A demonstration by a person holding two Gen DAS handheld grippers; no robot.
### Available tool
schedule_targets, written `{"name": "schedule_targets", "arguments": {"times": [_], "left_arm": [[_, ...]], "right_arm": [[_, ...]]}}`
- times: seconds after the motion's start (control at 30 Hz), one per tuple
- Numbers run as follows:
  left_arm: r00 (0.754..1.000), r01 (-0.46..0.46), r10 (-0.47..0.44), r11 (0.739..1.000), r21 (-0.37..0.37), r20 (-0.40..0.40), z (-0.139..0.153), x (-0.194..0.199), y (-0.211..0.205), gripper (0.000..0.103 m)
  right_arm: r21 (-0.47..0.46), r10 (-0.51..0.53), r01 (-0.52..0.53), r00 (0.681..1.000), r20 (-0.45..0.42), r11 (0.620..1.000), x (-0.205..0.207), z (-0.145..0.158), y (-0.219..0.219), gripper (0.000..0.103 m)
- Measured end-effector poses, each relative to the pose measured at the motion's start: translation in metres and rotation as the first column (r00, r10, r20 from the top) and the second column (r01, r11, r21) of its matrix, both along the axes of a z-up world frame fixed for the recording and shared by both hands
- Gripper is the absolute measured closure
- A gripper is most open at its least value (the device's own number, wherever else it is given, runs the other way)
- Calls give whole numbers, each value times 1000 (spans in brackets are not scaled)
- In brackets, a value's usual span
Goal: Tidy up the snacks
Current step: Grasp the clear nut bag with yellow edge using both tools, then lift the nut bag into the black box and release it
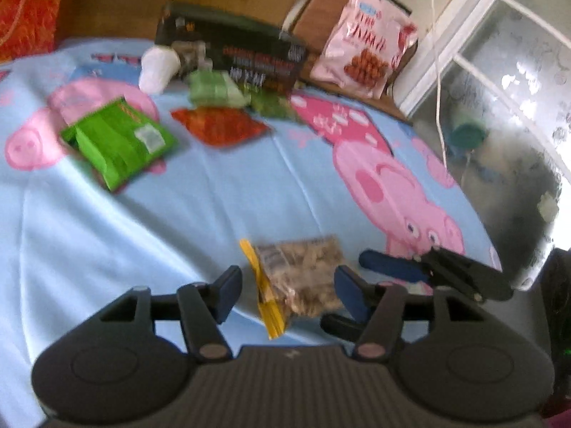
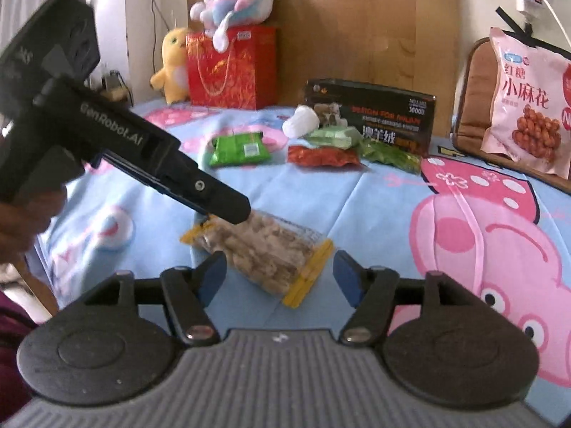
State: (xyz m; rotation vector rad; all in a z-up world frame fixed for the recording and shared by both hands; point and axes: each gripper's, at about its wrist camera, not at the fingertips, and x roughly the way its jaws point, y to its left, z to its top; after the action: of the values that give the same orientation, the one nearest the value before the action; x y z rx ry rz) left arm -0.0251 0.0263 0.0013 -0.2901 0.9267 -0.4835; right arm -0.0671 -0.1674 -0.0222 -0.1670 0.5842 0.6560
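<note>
A clear bag of nuts (image 1: 303,278) with yellow edges lies flat on the blue cartoon-pig bedsheet (image 1: 214,214). In the left wrist view my left gripper (image 1: 289,294) is open, its blue pads standing on either side of the bag without pressing it. A blue finger (image 1: 389,267) of my right gripper reaches in from the right. In the right wrist view my right gripper (image 2: 280,280) is also open, straddling the near end of the bag of nuts (image 2: 264,249). The left gripper (image 2: 232,207) comes in from the left over the bag's far end.
At the back lie a green packet (image 2: 241,149), a red packet (image 2: 323,157), a pale green pack (image 2: 333,135), a white cup (image 2: 301,121) and a black box (image 2: 374,114). A pink snack bag (image 2: 528,107) leans at right. A red gift bag (image 2: 232,67) stands behind.
</note>
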Motion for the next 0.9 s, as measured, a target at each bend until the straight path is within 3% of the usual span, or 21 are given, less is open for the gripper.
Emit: {"name": "schedule_targets", "arguments": {"times": [0.27, 0.4, 0.57, 0.73, 0.9], "left_arm": [[999, 47, -48, 999, 15, 14, 0, -4, -6, 49], [998, 57, -58, 998, 30, 17, 0, -4, -8, 59], [998, 66, -66, 998, 0, 11, 7, 7, -6, 61], [992, 79, -79, 997, 1, 102, 39, 32, -6, 63], [974, 57, -63, 998, 31, 219, 77, 78, -9, 63]], "right_arm": [[11, 6, -6, 1000, 4, 1000, 1, -5, -1, 35], [-1, 20, -20, 1000, 17, 1000, -2, -3, 5, 54], [13, 6, -6, 1000, 8, 1000, 5, 1, 7, 63], [53, -38, 34, 996, 78, 998, 26, 21, 6, 64], [98, -88, 72, 983, 164, 993, 74, 48, 9, 65]]}}
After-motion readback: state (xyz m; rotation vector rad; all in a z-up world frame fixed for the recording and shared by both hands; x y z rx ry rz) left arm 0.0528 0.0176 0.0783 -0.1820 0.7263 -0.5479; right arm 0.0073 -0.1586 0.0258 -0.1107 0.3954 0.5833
